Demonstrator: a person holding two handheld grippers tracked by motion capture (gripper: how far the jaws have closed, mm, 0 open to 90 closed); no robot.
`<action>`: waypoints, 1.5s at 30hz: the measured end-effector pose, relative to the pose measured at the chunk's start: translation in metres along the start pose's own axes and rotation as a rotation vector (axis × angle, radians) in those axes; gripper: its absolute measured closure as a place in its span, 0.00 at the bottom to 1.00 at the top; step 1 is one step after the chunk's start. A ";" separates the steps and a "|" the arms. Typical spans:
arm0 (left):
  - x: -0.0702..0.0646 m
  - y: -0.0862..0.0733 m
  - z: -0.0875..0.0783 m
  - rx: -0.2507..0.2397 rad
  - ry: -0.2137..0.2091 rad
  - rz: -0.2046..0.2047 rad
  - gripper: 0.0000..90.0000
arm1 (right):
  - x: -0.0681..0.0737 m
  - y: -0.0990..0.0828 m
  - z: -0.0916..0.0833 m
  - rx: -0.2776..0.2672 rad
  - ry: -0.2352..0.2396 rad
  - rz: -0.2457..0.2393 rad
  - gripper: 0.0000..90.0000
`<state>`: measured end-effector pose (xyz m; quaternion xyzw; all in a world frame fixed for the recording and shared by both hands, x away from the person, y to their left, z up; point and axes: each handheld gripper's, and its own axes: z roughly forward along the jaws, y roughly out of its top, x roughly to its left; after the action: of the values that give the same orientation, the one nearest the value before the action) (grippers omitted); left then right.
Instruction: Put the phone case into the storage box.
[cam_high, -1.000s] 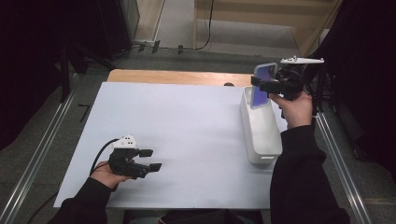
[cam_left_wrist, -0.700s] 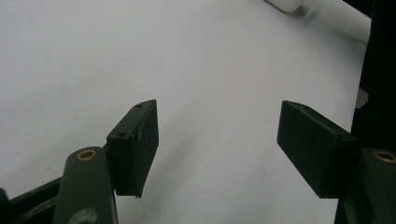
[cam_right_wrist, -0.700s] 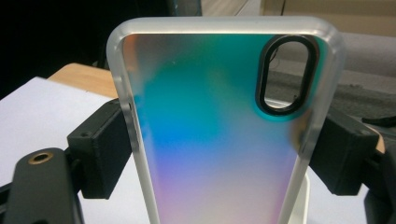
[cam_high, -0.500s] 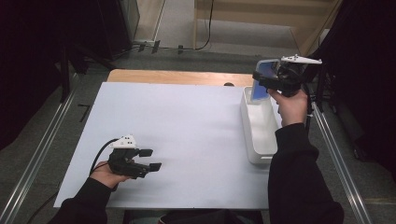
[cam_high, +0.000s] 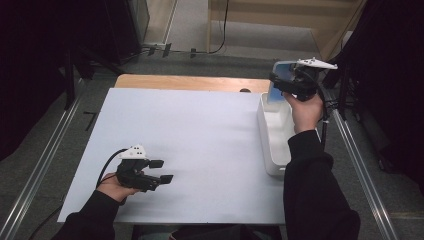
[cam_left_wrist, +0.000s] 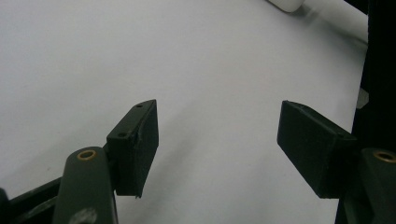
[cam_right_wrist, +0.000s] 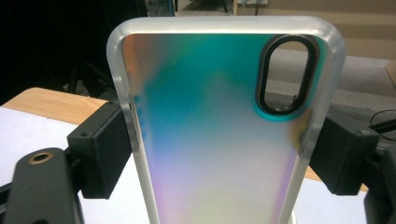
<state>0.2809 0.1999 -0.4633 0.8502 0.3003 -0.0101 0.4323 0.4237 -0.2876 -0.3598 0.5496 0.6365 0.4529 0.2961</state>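
Above the far end of the white bin (cam_high: 272, 145), at the right edge of the surface (cam_high: 200, 150), we saw the right hand-held gripper (cam_high: 281, 86) holding one phone case (cam_high: 278, 85) clear of the bin. From the right gripper view the phone case (cam_right_wrist: 219, 140) stood upright between the two black jaws, which pinched it by its long frosted edges, one pad on each side. Its long axis ran up and down, and the end with the oval camera cutout (cam_right_wrist: 286, 74) pointed up (the cutout sat in the upper right corner of that view). Facing that camera was an iridescent face that shaded from orange and teal at the top to pale pink and yellow lower down. Whether the lower end touched the bin we could not tell.

We counted one phone case, one white bin and two hand-held grippers. The bin was long and narrow, and its long axis ran away from the person along the right edge of the white sheet.

Near the front left corner of the surface, the left hand-held gripper (cam_high: 162, 171) lay low over the sheet, pointing right toward the bin. Its jaws were spread apart with nothing but bare white sheet between them.
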 end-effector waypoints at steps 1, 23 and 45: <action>0.000 0.000 0.000 0.000 0.000 0.000 0.32 | 0.000 -0.001 0.002 -0.002 -0.003 0.000 0.17; 0.000 0.000 0.000 0.002 0.005 -0.001 0.32 | -0.015 -0.019 0.034 0.016 -0.053 0.046 0.17; 0.000 -0.001 0.000 -0.001 0.004 0.002 0.32 | -0.016 -0.031 0.046 0.088 -0.047 0.057 0.17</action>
<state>0.2802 0.1997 -0.4639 0.8501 0.3004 -0.0079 0.4324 0.4541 -0.2913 -0.4092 0.5907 0.6326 0.4196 0.2735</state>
